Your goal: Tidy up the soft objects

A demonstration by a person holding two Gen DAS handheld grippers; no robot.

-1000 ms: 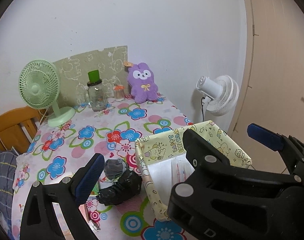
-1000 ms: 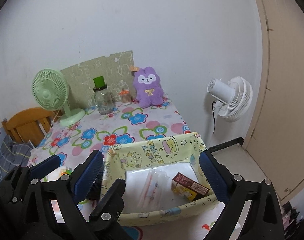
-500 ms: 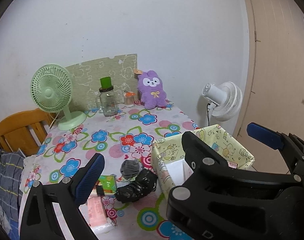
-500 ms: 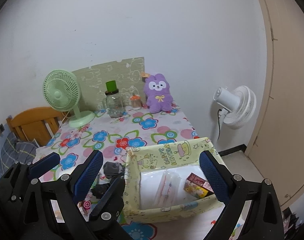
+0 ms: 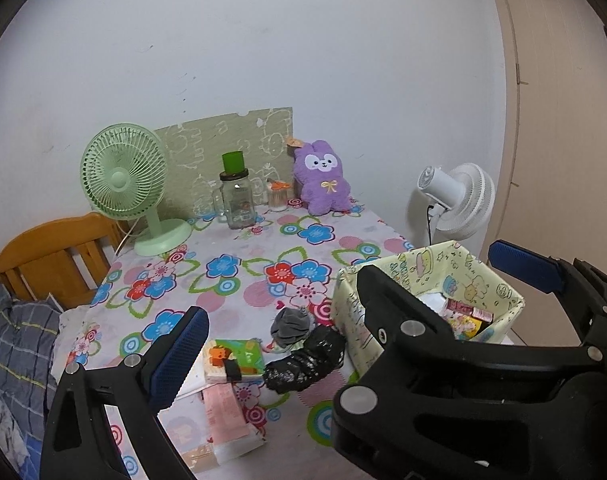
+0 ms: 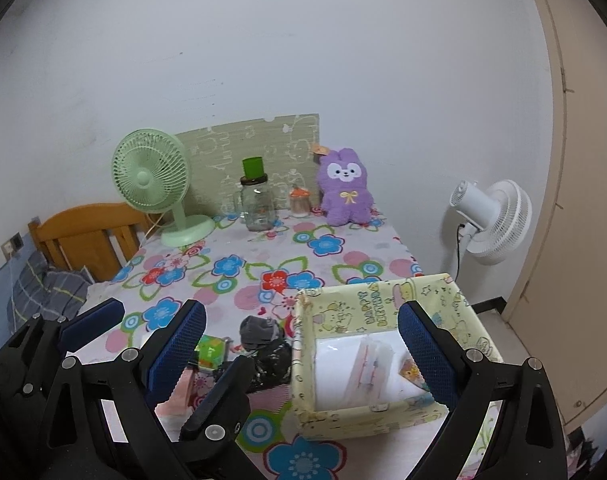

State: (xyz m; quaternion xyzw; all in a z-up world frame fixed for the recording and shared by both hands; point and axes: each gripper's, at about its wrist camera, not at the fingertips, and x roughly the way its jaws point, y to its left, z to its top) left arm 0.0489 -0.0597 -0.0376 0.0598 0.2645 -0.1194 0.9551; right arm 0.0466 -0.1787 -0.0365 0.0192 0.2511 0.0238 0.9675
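Note:
A yellow cartoon-print fabric box (image 6: pixel 383 304) stands at the table's near right and holds white packets and a small carton; it also shows in the left wrist view (image 5: pixel 479 276). Left of it lie a grey sock ball (image 5: pixel 291 322), a crumpled black bag (image 5: pixel 303 366), a green tissue pack (image 5: pixel 235 360) and a pink packet (image 5: pixel 225 412). A purple plush bunny (image 6: pixel 345 188) sits at the far edge. My left gripper (image 5: pixel 343 304) is open and empty above the near table. My right gripper (image 6: pixel 299 348) is open and empty above the box.
A green desk fan (image 6: pixel 155 184), a glass jar with a green cup (image 6: pixel 257 200) and a small jar (image 6: pixel 299 202) stand at the back by a green board. A wooden chair (image 6: pixel 87 236) is at the left. A white floor fan (image 6: pixel 491 220) stands at the right.
Both grippers have pulled back and up from the table, so more of the near table and the loose items now show. Both stay open.

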